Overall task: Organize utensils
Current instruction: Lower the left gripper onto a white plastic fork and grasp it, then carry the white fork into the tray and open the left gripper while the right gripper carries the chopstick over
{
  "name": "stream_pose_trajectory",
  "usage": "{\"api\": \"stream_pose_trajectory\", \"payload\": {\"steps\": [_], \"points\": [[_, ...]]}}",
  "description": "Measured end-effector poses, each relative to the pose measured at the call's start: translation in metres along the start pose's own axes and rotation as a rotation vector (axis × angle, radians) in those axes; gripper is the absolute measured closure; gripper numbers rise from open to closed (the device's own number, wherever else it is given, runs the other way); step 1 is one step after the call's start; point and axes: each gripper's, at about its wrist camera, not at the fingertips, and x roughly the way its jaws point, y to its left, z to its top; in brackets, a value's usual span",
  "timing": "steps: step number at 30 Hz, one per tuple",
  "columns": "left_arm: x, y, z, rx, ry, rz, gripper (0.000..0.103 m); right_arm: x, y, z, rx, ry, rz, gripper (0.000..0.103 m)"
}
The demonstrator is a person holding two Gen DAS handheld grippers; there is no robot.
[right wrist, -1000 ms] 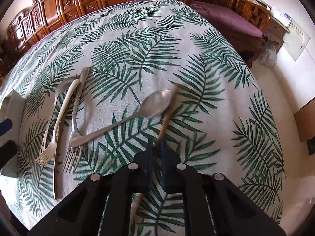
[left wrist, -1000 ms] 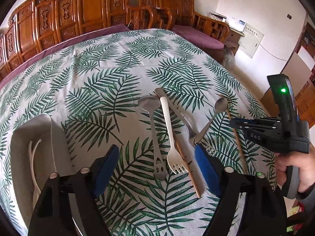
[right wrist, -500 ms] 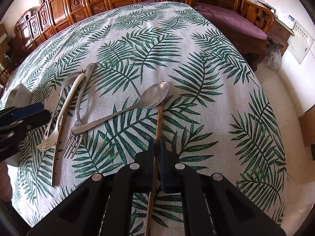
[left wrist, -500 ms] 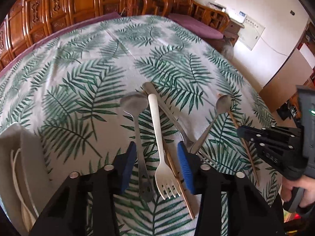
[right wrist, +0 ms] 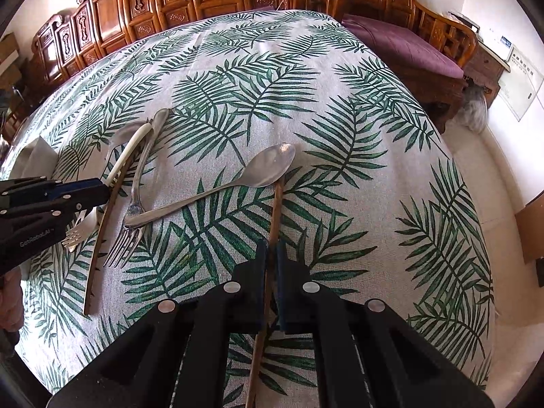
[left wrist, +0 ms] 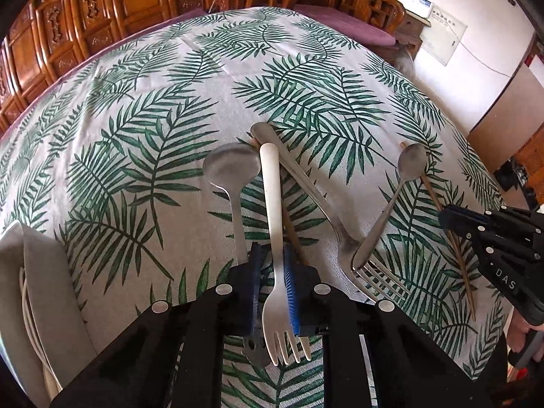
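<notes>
A white fork (left wrist: 272, 204) lies among the utensils on the leaf-print tablecloth (left wrist: 153, 136). My left gripper (left wrist: 273, 255) is closing, its blue pads pressing on the fork's neck; the tines stick out toward the camera. In the right wrist view the left gripper (right wrist: 98, 192) reaches in from the left over the white fork (right wrist: 127, 151). My right gripper (right wrist: 271, 251) is shut on a wooden chopstick (right wrist: 277, 210) whose far tip rests beside a small metal spoon (right wrist: 272, 165). The left wrist view shows the right gripper (left wrist: 448, 217) at the right.
Beside the white fork lie a large spoon (left wrist: 231, 170), a metal fork (left wrist: 306, 183) and a second chopstick (left wrist: 292, 234). A grey tray (left wrist: 44, 272) sits at the left edge. Carved wooden chairs (right wrist: 204, 0) ring the table's far side.
My left gripper came down and forward over the white fork and its jaws narrowed from wide open to touching the fork. The right gripper kept its hold on the chopstick with little movement.
</notes>
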Motion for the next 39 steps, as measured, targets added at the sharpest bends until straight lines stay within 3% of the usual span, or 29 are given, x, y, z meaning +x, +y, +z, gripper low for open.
{"api": "stream_pose_trajectory", "payload": {"steps": [3,6,11,22,28,39], "points": [[0.002,-0.004,0.002,0.030,0.000,0.024,0.089,0.000,0.000,0.000,0.002,0.004,0.000,0.096],[0.001,-0.005,0.003,0.034,0.001,0.041,0.097,-0.002,-0.001,-0.001,0.002,0.011,0.006,0.097],[-0.011,0.002,-0.004,0.003,-0.014,0.023,0.097,-0.008,-0.010,-0.007,0.029,0.015,0.003,0.097],[-0.082,0.006,-0.012,-0.011,-0.128,-0.010,0.097,-0.046,-0.021,-0.002,0.063,-0.046,-0.005,0.097],[-0.117,0.021,-0.023,-0.032,-0.173,-0.013,0.097,-0.071,0.003,0.008,0.028,-0.093,0.014,0.097],[-0.171,0.062,-0.050,-0.069,-0.239,0.015,0.097,-0.092,0.089,0.023,-0.090,-0.134,0.093,0.097]]}}
